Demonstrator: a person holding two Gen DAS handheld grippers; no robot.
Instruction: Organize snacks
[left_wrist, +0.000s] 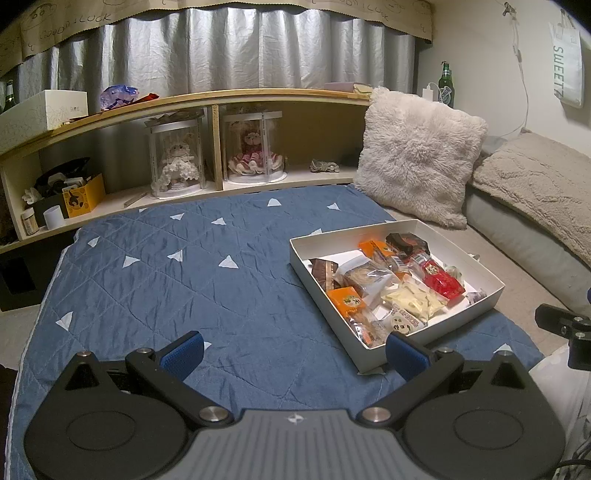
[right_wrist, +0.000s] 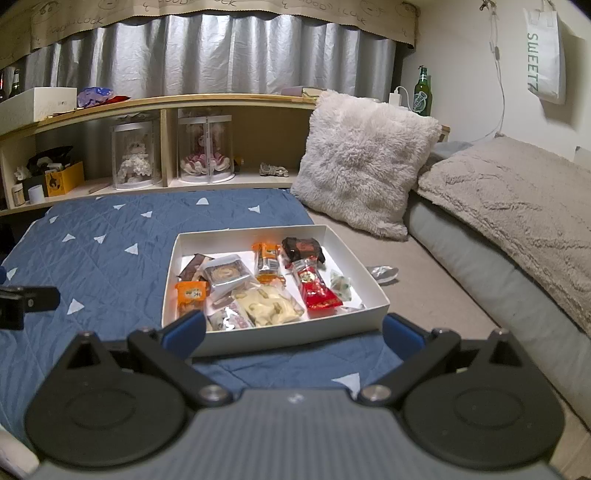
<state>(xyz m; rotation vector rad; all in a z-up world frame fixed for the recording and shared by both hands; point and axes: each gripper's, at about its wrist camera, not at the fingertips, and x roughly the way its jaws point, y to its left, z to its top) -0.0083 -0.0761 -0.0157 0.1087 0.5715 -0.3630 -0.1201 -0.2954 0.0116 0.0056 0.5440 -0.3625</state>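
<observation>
While both tools (left_wrist: 293, 349) (right_wrist: 293, 334) gape empty, white box (right_wrist: 369, 291) sits w/ assorted wrapped snacks (right_wrist: 266, 291).

Right tool (left_wrist: 565, 325): cut off by the left wrist view's right edge, jaw state indeterminate. Left tool (right_wrist: 22, 301): cut off at the right wrist view's left edge. Snack wrappers (right_wrist: 258, 288) overlap in the white box (right_wrist: 280, 341); labels too small to read.

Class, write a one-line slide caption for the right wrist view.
Open right gripper faces a white box of wrapped snacks on a blue quilt.
</observation>
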